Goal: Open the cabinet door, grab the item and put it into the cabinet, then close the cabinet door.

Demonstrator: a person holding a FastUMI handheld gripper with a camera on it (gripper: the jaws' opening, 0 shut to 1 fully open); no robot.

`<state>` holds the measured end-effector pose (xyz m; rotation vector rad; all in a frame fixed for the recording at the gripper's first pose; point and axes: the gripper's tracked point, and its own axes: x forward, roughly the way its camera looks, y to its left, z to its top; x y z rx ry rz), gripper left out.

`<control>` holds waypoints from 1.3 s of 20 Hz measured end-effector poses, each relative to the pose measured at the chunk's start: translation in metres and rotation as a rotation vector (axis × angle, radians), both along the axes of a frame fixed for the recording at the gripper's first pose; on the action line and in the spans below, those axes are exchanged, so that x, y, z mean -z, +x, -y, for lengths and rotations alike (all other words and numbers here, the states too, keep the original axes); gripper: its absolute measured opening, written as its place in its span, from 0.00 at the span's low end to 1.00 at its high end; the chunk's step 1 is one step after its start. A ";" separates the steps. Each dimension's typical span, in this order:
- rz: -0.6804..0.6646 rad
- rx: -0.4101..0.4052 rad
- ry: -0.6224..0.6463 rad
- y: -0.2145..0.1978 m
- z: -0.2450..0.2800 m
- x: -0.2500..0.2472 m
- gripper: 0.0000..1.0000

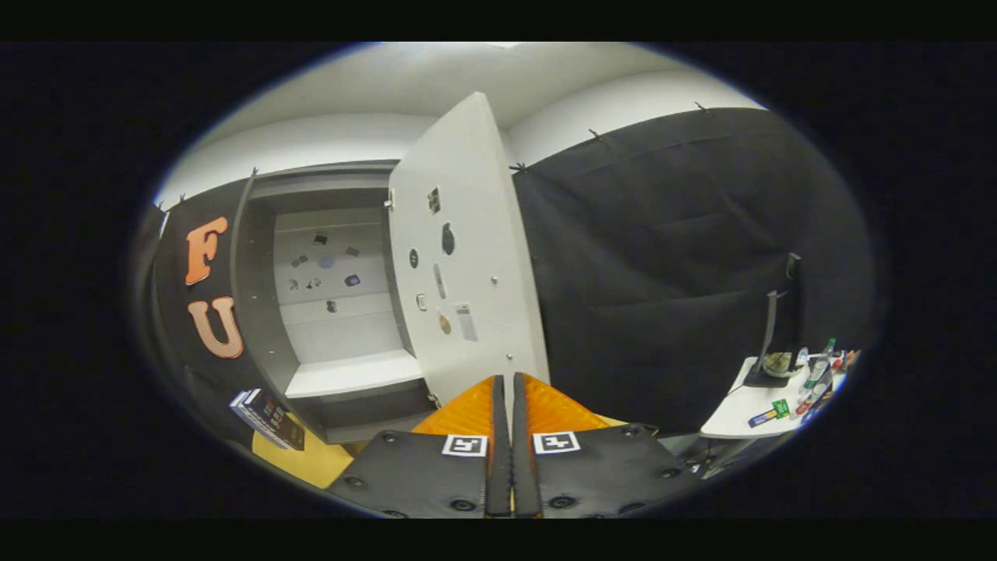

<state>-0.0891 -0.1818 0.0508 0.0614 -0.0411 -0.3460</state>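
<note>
Cabinet door [467, 257] swung open, tongs [506, 382] clenched on nothing just below its lower edge.

The door stands wide at the centre of the frame, its inner face dotted with small stickers, and the tips of the tongs meet near its bottom corner with no gap between the fingers [498, 436]. Left of the door the open cabinet [335, 296] shows a pale back wall with more small stickers and a white shelf [354, 374] with nothing on it. At lower left a dark box-shaped item [269, 417] rests on a yellow table [308, 460]. At lower right a white side table [740, 413] carries a stand, bottles and small packets.
</note>
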 end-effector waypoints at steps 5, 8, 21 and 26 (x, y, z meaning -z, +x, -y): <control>-0.072 -0.105 -0.033 0.037 -0.062 0.062 0.37; -0.149 -0.163 -0.036 0.064 -0.096 0.114 0.56; -0.488 -0.285 -0.118 0.134 -0.133 0.329 1.00; -0.589 -0.310 -0.111 0.144 -0.135 0.385 0.98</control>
